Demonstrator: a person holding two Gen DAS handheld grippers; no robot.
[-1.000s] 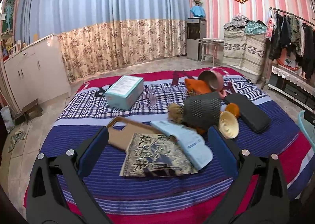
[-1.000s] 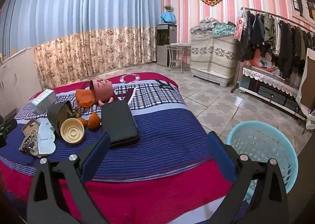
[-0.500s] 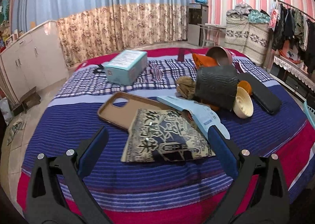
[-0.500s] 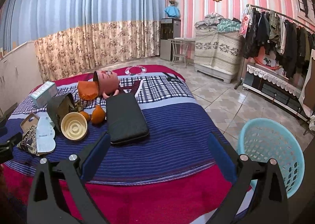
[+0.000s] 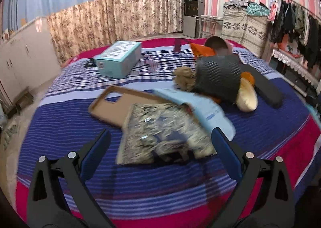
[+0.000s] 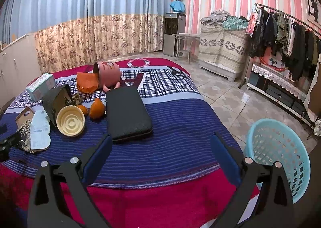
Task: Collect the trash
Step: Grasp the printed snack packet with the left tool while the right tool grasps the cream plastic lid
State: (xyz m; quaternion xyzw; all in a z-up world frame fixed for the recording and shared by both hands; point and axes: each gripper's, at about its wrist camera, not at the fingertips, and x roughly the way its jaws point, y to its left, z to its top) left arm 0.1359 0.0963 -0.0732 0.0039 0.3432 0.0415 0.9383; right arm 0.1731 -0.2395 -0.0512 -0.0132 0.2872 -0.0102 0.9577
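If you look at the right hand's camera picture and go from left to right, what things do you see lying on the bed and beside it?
Teal box → cream ribbed bowl → orange peel → black flat case → light blue basket on the floor.

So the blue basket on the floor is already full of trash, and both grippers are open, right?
Not quite. The blue basket on the floor looks empty; the right wrist view shows only its bare mesh walls inside. The rest holds: the left gripper and the right gripper are both open.
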